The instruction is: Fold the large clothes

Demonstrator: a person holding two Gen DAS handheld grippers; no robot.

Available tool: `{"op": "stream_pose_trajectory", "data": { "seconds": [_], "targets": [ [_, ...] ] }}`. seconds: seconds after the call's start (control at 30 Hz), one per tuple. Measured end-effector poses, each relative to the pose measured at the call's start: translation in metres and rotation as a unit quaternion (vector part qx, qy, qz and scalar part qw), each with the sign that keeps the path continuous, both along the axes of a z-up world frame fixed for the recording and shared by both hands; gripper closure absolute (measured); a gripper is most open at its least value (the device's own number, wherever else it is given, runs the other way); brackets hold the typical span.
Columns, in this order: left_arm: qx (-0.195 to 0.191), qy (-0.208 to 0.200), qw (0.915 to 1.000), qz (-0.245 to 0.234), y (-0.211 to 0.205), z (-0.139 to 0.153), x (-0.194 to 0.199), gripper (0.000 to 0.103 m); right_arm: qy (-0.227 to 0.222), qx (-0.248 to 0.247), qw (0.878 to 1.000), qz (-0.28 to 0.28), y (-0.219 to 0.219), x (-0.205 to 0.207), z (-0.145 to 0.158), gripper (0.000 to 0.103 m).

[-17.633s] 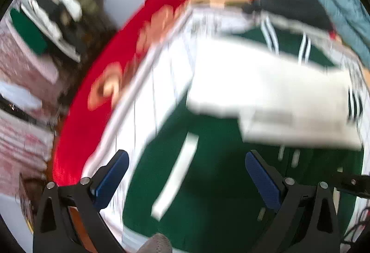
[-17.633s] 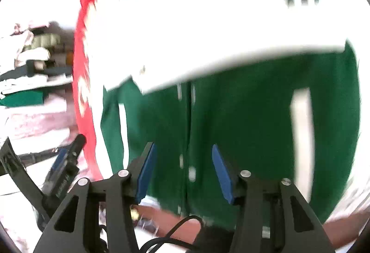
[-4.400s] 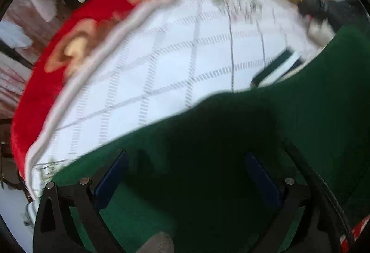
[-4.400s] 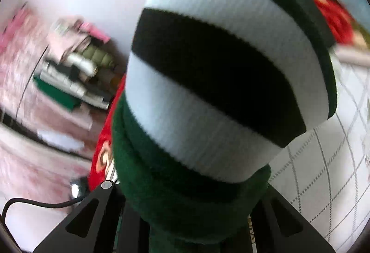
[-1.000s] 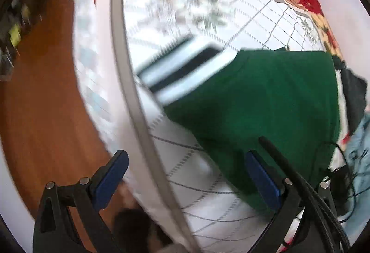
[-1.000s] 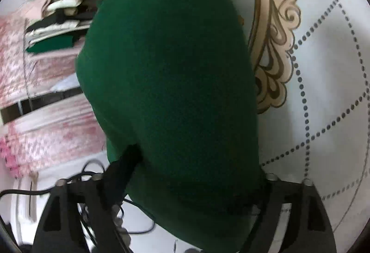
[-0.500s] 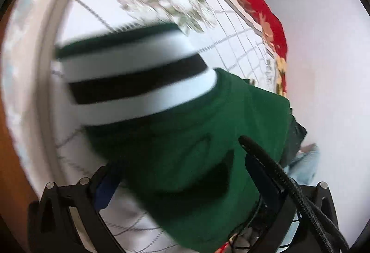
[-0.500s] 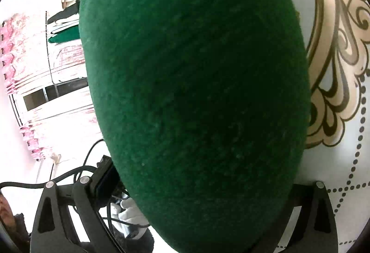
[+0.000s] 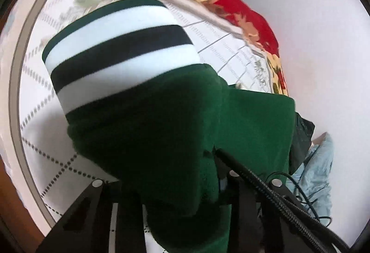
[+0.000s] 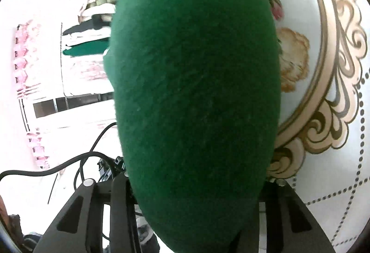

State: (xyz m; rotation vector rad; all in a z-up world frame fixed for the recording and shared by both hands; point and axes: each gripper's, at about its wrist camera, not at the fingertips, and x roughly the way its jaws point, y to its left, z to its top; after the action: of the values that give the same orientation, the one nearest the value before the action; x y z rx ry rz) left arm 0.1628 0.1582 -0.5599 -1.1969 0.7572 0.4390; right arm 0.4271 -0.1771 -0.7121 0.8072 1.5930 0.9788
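Green fleece fills the gap of both grippers: the left gripper (image 9: 175, 185) has its jaws closing on a bunched fold of the green jacket (image 9: 161, 137), and the right gripper (image 10: 198, 185) has its jaws closing on another thick fold of the same garment (image 10: 196, 79), fabric between the fingers in each case. The jacket lies on a white quilted bedspread (image 9: 37, 95) stitched in dotted diamonds, over a red floral blanket (image 9: 231, 5) beside a pale wall (image 9: 312, 33). Only the left wrist view shows the striped cuff (image 9: 120, 44), banded white and dark, and a light blue garment (image 9: 316, 172) at the far edge. Only the right wrist view shows the bedspread's gold scroll border (image 10: 328, 91), a shelf of stacked clothes (image 10: 92, 21) and a trailing black cable (image 10: 69, 160). A second ago both pairs of fingers stood much wider, and the cuff lay farther from the left camera.
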Motion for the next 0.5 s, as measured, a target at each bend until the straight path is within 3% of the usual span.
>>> {"op": "stream_pose_trajectory", "data": {
  "seconds": [0.13, 0.2, 0.27, 0.47, 0.5],
  "targets": [
    [0.026, -0.012, 0.9994, -0.017, -0.001, 0.039, 0.019, 0.078, -0.019, 0.017, 1.0, -0.015, -0.006, 0.013, 0.031, 0.061],
    [0.039, -0.022, 0.9986, -0.029, -0.003, 0.057, 0.046, 0.088, -0.031, 0.029, 0.999, -0.024, -0.011, 0.02, 0.057, 0.061],
    [0.052, -0.033, 0.9969, -0.048, -0.009, 0.085, 0.063, 0.089, -0.041, 0.038, 0.998, -0.029, -0.023, 0.032, 0.077, 0.062],
    [0.079, -0.05, 0.99, -0.105, -0.021, 0.156, 0.147, 0.089, -0.076, 0.043, 0.995, -0.056, -0.054, 0.109, 0.156, 0.062],
    [0.083, -0.053, 0.9888, -0.112, -0.026, 0.162, 0.146, 0.089, -0.082, 0.046, 0.994, -0.059, -0.059, 0.125, 0.173, 0.062]
  ]
}}
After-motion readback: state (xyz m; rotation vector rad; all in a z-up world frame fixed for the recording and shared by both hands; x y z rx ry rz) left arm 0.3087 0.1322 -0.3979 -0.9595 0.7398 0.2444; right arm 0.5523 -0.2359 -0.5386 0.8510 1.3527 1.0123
